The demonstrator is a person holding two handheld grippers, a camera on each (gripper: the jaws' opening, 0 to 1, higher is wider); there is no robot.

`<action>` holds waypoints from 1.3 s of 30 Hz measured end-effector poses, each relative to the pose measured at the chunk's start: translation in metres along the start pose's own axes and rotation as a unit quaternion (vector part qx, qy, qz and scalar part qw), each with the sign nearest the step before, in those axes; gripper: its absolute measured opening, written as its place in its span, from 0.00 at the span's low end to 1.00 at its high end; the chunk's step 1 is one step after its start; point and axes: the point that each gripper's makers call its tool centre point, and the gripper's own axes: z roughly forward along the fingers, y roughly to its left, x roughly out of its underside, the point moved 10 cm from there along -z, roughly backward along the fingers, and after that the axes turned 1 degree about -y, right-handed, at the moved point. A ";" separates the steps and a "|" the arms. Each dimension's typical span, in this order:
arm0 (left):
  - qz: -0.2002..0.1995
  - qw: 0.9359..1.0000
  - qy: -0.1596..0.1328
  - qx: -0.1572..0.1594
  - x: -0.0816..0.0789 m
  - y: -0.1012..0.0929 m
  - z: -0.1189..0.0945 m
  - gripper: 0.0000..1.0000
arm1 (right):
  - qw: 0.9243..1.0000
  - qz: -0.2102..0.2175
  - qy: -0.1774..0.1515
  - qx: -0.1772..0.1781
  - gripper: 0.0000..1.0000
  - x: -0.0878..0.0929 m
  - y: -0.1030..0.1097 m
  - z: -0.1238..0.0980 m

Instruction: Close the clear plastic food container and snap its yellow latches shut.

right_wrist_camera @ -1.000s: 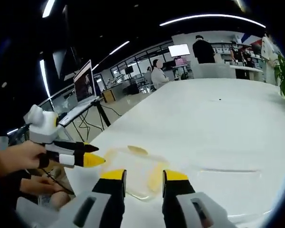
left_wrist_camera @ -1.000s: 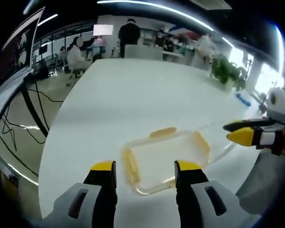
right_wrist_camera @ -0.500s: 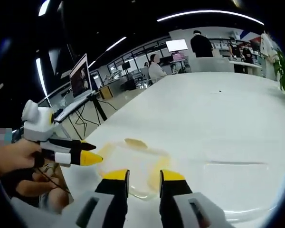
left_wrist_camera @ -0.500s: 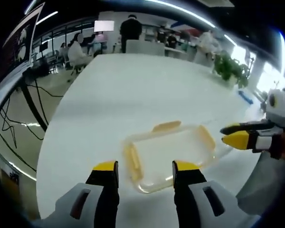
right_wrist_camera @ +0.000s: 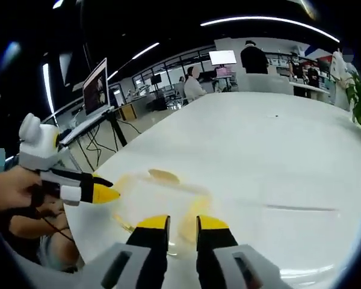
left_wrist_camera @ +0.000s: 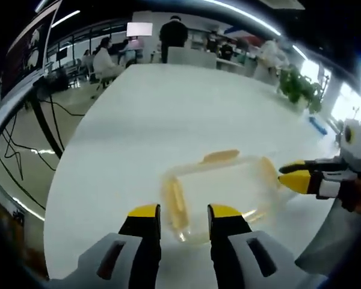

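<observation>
A clear plastic container point(left_wrist_camera: 222, 186) with its lid on lies flat on the white table point(left_wrist_camera: 168, 114). Yellow latches show at its far side point(left_wrist_camera: 221, 156), left end point(left_wrist_camera: 174, 201) and right end point(left_wrist_camera: 269, 171). My left gripper point(left_wrist_camera: 183, 212) is open with a narrow gap, and the left-end latch sits just beyond its tips. The right gripper point(left_wrist_camera: 290, 172) comes in from the right, its tips at the right-end latch. In the right gripper view the container point(right_wrist_camera: 162, 198) lies ahead. My right gripper point(right_wrist_camera: 182, 221) stands narrowly open around a yellow latch point(right_wrist_camera: 189, 218). The left gripper point(right_wrist_camera: 102, 188) is at the container's left.
The table's curved edge point(left_wrist_camera: 63, 180) runs down the left, with cables on the floor beyond. A potted plant point(left_wrist_camera: 298, 90) and a small blue item point(left_wrist_camera: 317, 125) sit at the far right. People point(left_wrist_camera: 171, 36) are at desks behind. A monitor point(right_wrist_camera: 99, 90) stands left of the table.
The jaws of both grippers have narrowed. Both have come closer to the ends of the container, which has stayed where it was.
</observation>
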 end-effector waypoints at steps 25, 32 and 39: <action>0.027 1.000 0.010 -0.011 0.000 0.002 0.007 0.04 | 0.999 -0.041 0.027 0.009 0.04 0.004 -0.003 0.004; 0.060 0.998 0.018 -0.011 0.000 0.000 0.003 0.04 | 0.998 -0.057 0.031 0.007 0.04 0.003 -0.002 0.003; 0.061 0.998 0.014 -0.007 0.001 0.002 -0.004 0.04 | 0.998 -0.057 0.029 0.000 0.03 0.001 0.000 0.002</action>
